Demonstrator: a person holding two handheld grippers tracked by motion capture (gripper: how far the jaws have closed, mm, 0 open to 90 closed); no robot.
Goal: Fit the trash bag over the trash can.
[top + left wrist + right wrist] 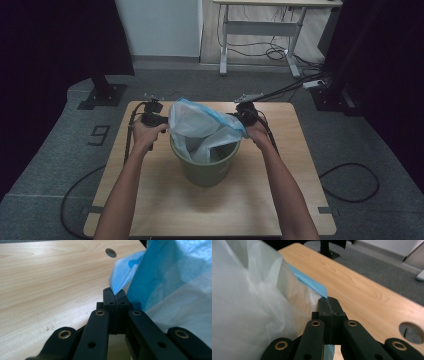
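Step in hand: lining the bin (205, 170). The bag (202, 125) hangs partly inside the bin, mouth held above its rim. Left gripper (115, 293) and right gripper (329, 301) each pinch the bag's blue hem, on opposite sides of the bin. Next: lower and stretch the hem over the rim.

Left gripper (161, 121) & right gripper (239, 118) each pinch a side of the blue-rimmed bin bag (202, 127) – stretched over a green bin (205, 170) mid wooden table (165, 205).
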